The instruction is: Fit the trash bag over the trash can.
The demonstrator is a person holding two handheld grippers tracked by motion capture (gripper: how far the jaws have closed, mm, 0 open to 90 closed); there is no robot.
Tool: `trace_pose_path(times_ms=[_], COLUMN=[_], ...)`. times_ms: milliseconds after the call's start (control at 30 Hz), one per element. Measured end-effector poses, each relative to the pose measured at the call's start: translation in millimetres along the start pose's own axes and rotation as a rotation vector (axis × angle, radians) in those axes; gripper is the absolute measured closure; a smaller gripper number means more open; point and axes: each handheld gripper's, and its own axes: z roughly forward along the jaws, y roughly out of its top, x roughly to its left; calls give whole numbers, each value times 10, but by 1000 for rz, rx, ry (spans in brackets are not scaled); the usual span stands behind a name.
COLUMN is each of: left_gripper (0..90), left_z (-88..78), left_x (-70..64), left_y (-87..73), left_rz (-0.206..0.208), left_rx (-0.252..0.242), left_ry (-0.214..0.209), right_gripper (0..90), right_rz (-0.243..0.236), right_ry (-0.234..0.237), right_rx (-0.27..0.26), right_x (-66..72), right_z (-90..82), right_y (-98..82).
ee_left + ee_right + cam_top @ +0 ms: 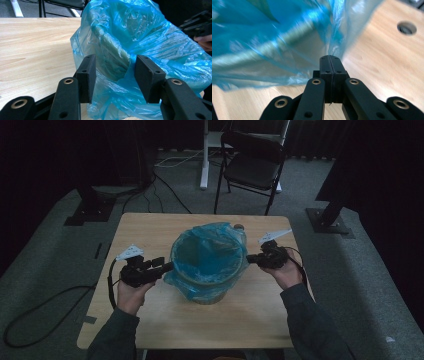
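Observation:
A round bin lined with a blue plastic bag [209, 260] stands mid-table. My left gripper [167, 266] is at its left side, held by a hand. In the left gripper view the left gripper [115, 62] is open, its jaws on either side of a loose fold of the bag [150, 37] near the bin's grey-green rim [110, 42], pads not pressing. My right gripper [250, 259] is at the bin's right side. In the right gripper view the right gripper [329, 58] is shut, with a thin edge of the blue bag [274, 37] pinched between its pads.
The bin sits on a light wooden table [150, 230] with a round cable hole [406, 27] near its far edge. A black folding chair [252, 162] stands behind the table, and cables lie across the grey carpet [165, 190]. Dark stands flank both sides.

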Motion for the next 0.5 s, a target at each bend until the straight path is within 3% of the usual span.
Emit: trace_pose_path(times_ms=[100,267,500], left_gripper=[519,519,520], left_z=[0,0,1], left_x=[4,0,4], left_y=[0,5,7], left_rz=[1,3,3], left_rx=[2,3,2], left_ry=[-3,-1,-4], right_gripper=[890,748,696], right_rz=[4,-4,-28], right_ry=[-5,-28,-61], right_rx=[20,-68,-140], right_x=[-10,-19,-8], right_z=[15,-150,-254], right_y=[-33,18,160])
